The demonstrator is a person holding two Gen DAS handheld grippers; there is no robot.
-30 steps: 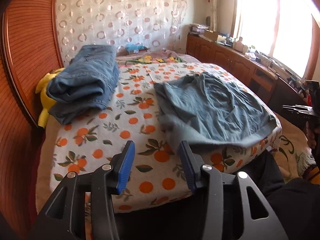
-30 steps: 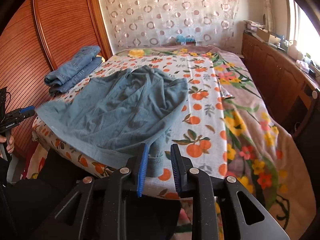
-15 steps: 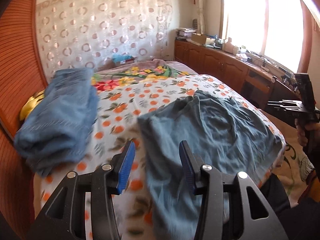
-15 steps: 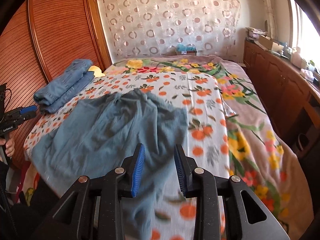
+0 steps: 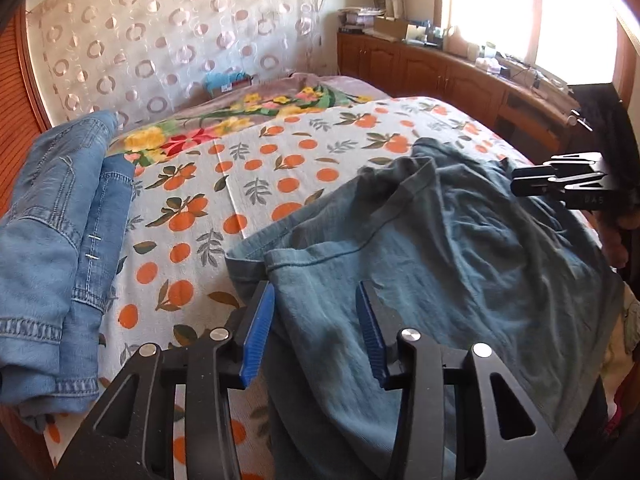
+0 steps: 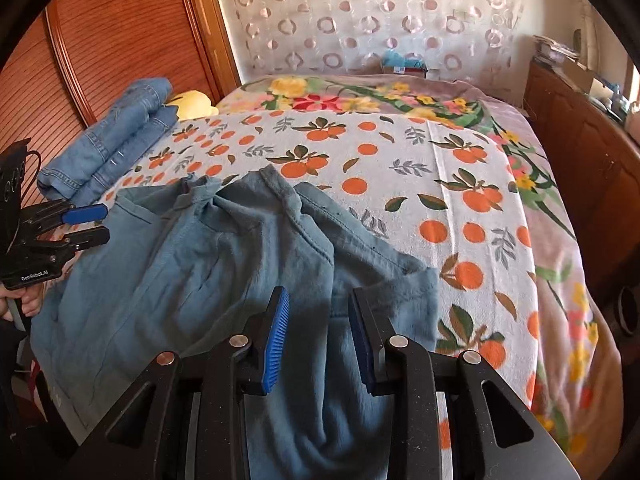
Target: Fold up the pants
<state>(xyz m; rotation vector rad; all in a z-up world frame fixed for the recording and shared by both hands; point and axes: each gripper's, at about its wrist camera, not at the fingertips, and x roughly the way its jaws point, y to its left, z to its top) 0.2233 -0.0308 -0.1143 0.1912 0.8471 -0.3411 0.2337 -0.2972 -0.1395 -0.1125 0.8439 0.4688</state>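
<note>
Crumpled grey-blue pants [image 5: 460,248] lie spread over the near edge of the bed; they also show in the right wrist view [image 6: 224,264]. My left gripper [image 5: 316,332] is open, low over the pants' left part, near a hemmed edge. My right gripper [image 6: 318,334] is open, low over the pants' right part, with cloth lying between and below its blue pads. Neither holds cloth. Each gripper shows in the other's view: the right one [image 5: 560,184] and the left one [image 6: 68,224].
A folded stack of blue denim jeans [image 5: 60,240] lies at the bed's left side, also in the right wrist view [image 6: 112,140], with a yellow plush [image 6: 192,104] behind it. The orange-print bedspread [image 6: 460,200] covers the bed. A wooden wardrobe [image 6: 100,40] stands left, cabinets [image 5: 460,80] right.
Both grippers have moved forward and down from off the bed's edge until they hover just over the pants. Both have stayed open.
</note>
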